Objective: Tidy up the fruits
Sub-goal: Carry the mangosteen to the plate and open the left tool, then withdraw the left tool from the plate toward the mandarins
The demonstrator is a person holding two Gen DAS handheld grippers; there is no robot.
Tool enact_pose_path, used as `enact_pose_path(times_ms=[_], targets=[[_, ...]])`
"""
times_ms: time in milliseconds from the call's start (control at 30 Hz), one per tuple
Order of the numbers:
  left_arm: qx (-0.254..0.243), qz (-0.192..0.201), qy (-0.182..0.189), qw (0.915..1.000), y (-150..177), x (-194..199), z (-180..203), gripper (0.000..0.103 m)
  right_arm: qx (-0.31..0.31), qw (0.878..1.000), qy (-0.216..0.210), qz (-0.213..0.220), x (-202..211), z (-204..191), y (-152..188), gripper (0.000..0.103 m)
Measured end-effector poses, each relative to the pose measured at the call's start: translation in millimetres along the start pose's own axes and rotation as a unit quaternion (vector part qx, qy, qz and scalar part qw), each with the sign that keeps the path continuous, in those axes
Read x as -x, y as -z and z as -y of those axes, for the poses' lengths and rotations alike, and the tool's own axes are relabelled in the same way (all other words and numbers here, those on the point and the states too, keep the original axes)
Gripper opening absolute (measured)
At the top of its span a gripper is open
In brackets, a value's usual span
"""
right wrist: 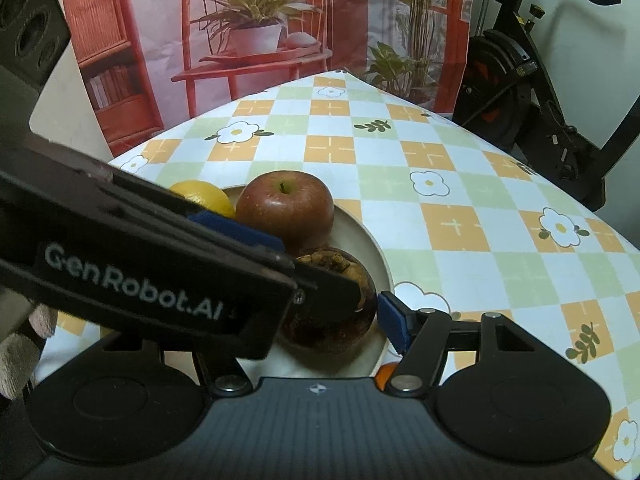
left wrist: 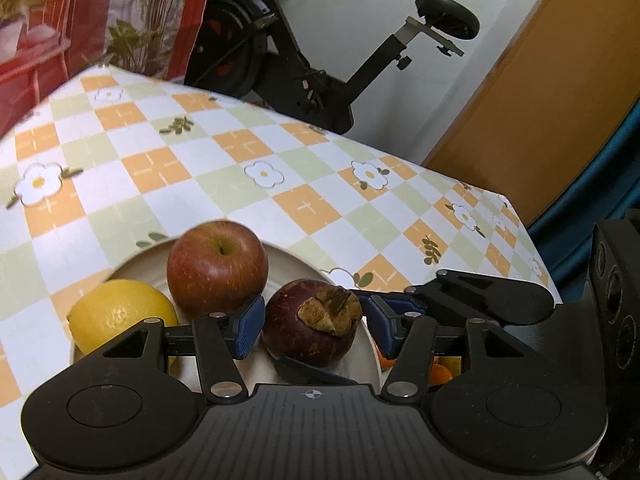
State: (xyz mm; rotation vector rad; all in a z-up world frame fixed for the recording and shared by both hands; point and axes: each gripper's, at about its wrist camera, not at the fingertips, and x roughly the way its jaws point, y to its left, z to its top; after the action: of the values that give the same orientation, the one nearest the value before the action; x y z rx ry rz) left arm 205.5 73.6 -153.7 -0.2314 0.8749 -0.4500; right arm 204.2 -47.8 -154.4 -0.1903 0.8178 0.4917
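A cream plate (left wrist: 292, 258) (right wrist: 368, 240) holds a red apple (left wrist: 217, 266) (right wrist: 285, 208), a yellow lemon (left wrist: 116, 314) (right wrist: 204, 196) and a dark purple mangosteen (left wrist: 310, 322) (right wrist: 332, 320). My left gripper (left wrist: 314, 326) is open, its blue pads on either side of the mangosteen, with small gaps. It crosses the right wrist view as a black bar. My right gripper (right wrist: 332, 324) is open beside the plate; its left finger is hidden behind the left gripper. An orange fruit (left wrist: 440, 372) (right wrist: 386, 374) peeks out by the plate's right rim.
The table wears a checked orange, green and white flowered cloth (left wrist: 240, 168) (right wrist: 460, 184). An exercise bike (left wrist: 320, 60) (right wrist: 532, 80) stands beyond the far edge, next to a red printed backdrop (right wrist: 240, 40) and a wooden panel (left wrist: 540, 100).
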Motion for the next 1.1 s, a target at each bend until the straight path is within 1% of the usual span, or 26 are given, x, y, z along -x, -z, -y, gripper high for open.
enact_pose_path(times_ms=[67, 333, 600, 733, 933, 1100], targets=[[-0.005, 0.004, -0.002, 1.0, -0.7, 4.2, 3.5, 0.059, -0.002, 1.0, 0.002, 0.004, 4.2, 0.6, 1.4, 0.068], [-0.03, 0.024, -0.017, 0.9991, -0.2, 19.6, 18.0, 0.059, -0.02, 0.999, 0.008, 0.03, 32.8, 6.0, 11.7, 0.068], [-0.058, 0.052, -0.038, 0.9962, 5.2, 34.5, 39.7, 0.059, -0.064, 0.994, 0.031, 0.081, 71.8, 18.3, 29.1, 0.068], [-0.066, 0.057, -0.036, 0.9956, 10.0, 38.9, 50.6, 0.059, -0.074, 0.991, 0.045, 0.099, 86.4, 21.1, 37.5, 0.068], [-0.096, 0.066, -0.037, 0.9924, 18.9, 43.3, 67.9, 0.058, -0.089, 0.987, 0.059, 0.119, 105.0, 22.7, 61.5, 0.069], [-0.103, 0.071, -0.031, 0.9916, 24.7, 46.5, 74.4, 0.058, -0.095, 0.984, 0.071, 0.131, 118.7, 25.1, 78.8, 0.069]])
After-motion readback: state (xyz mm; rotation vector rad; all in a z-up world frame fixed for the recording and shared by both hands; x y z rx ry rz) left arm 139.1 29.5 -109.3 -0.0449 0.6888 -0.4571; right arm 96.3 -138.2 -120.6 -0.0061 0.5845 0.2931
